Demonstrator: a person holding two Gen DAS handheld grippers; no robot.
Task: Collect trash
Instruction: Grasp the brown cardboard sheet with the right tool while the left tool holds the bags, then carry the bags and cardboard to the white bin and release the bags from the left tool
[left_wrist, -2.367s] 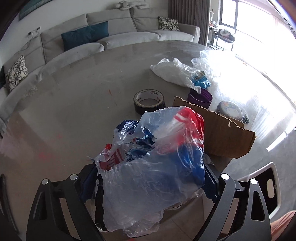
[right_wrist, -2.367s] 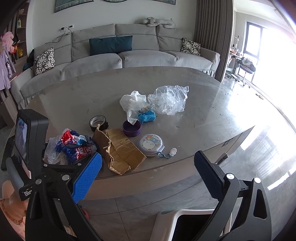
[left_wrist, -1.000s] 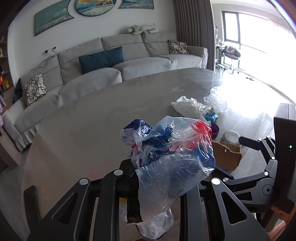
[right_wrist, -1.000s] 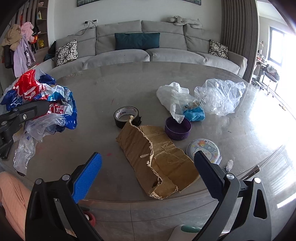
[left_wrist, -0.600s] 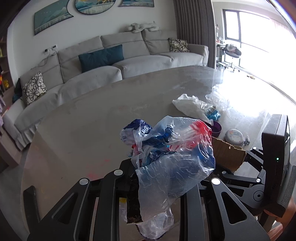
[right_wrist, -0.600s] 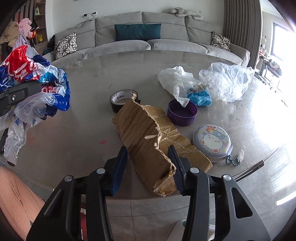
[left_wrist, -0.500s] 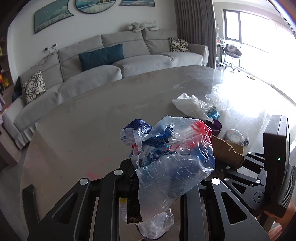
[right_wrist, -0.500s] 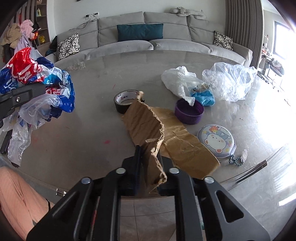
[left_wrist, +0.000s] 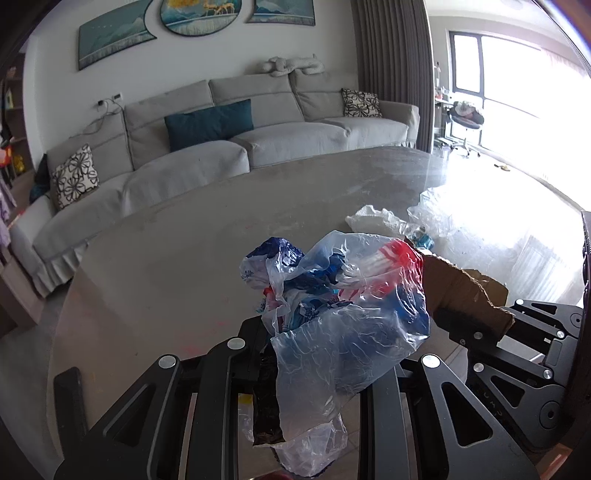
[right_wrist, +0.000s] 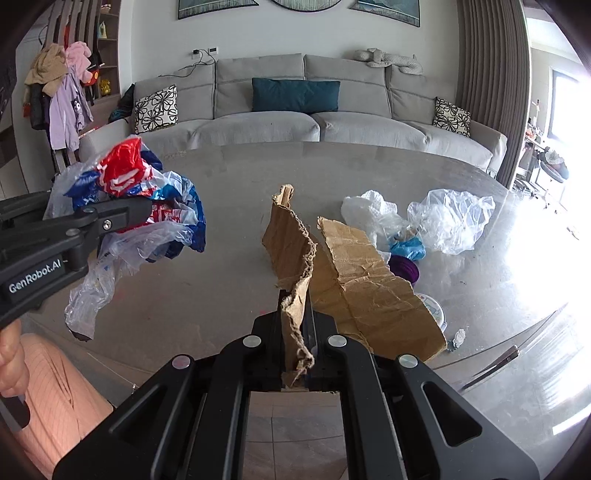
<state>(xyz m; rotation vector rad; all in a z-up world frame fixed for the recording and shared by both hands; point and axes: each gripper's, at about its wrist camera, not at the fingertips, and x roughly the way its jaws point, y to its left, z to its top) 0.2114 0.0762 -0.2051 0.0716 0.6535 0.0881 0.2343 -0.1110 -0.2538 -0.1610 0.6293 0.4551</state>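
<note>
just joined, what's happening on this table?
Trash pickup, mid-way. The left gripper is shut on a wad of plastic bags, held above the table. The right gripper is clamped on an edge of the torn cardboard. A white bag, clear bag and purple bowl remain.

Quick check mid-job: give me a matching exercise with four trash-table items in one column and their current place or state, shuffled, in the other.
Items
1. torn brown cardboard sheet
2. bundle of clear, red and blue plastic bags
3. crumpled clear plastic bag
4. small purple plastic bowl

States
A. lying loose on the grey table, far right
B. pinched in the right gripper
C. partly hidden behind the cardboard
D. hanging from the left gripper

Pairs: 1-B, 2-D, 3-A, 4-C
</note>
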